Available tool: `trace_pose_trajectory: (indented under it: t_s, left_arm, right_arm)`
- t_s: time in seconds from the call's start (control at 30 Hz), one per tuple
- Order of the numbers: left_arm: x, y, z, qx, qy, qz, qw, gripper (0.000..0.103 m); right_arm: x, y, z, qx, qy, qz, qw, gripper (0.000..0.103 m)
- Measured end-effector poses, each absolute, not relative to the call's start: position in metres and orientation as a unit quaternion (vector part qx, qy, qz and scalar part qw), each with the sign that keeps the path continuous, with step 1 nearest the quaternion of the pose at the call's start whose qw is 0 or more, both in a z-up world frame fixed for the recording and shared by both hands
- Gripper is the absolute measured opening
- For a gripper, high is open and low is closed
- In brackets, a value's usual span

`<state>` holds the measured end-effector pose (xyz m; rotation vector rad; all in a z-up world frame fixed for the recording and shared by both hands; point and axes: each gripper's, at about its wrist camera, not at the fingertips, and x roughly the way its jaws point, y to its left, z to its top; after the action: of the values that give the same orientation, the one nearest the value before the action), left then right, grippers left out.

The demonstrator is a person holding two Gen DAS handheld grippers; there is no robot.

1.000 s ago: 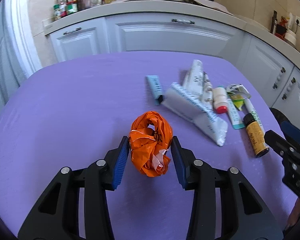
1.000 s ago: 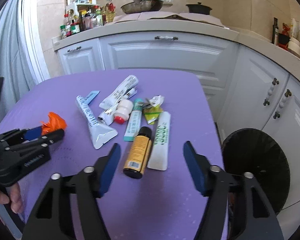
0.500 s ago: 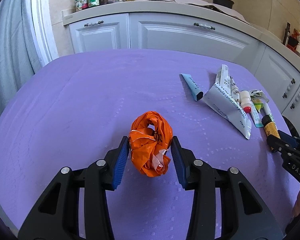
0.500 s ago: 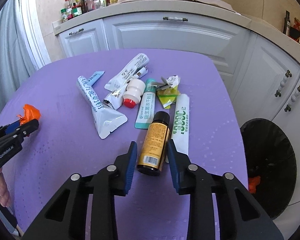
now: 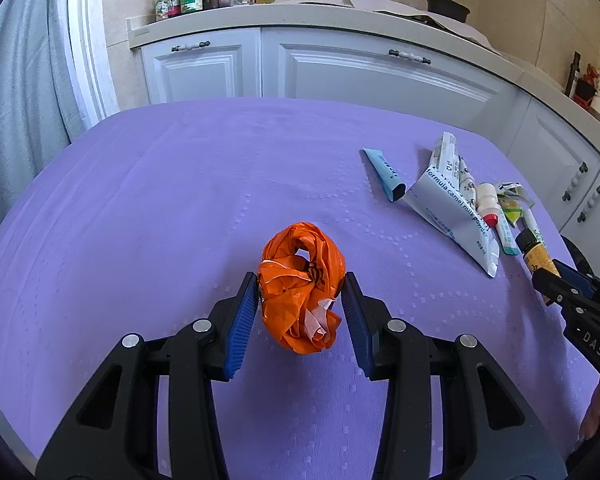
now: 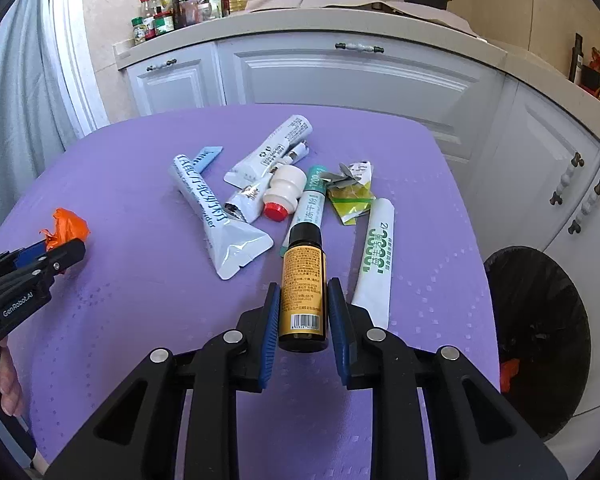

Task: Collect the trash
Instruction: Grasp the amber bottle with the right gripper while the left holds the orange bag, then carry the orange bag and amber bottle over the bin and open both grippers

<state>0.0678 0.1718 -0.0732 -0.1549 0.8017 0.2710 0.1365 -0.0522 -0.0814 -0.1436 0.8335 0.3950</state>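
My left gripper [image 5: 300,300] is shut on a crumpled orange plastic bag [image 5: 302,292] and holds it over the purple table [image 5: 180,200]. My right gripper [image 6: 302,308] is shut on a brown bottle with a yellow label and black cap [image 6: 303,284]; whether it is off the table I cannot tell. A heap of trash lies just beyond it: a grey-white pouch [image 6: 216,220], a white tube with green print [image 6: 376,256], a small white bottle with a red cap [image 6: 282,192], a yellow-green wrapper [image 6: 350,196]. The left gripper with the orange bag [image 6: 66,230] shows at the left of the right wrist view.
A black trash bin [image 6: 536,336] stands on the floor off the table's right edge, with something orange inside. White kitchen cabinets [image 5: 340,68] run behind the table, with jars and a pan on the counter. A grey curtain [image 5: 16,80] hangs at the left.
My right gripper moved forward and shut on the brown bottle; a second ago it was open. My left gripper, still holding the orange bag, has drawn back to the left, away from the trash heap.
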Motion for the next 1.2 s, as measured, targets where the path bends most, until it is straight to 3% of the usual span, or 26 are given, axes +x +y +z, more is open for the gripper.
trace_pose_trajectory:
  t_s: [0.77,1.2]
  left_arm:
    - [0.055,0.173,-0.073,-0.065,0.387,0.15,0.908,0.041]
    - [0.066,0.117,-0.05,-0.053,0.369,0.093,0.923,0.041]
  right_arm:
    - [0.137,-0.05,-0.09,-0.07,0.425,0.201,0.88,0.025]
    - [0.115,-0.091,-0.049,-0.059,0.342,0.16,0.924,0.025]
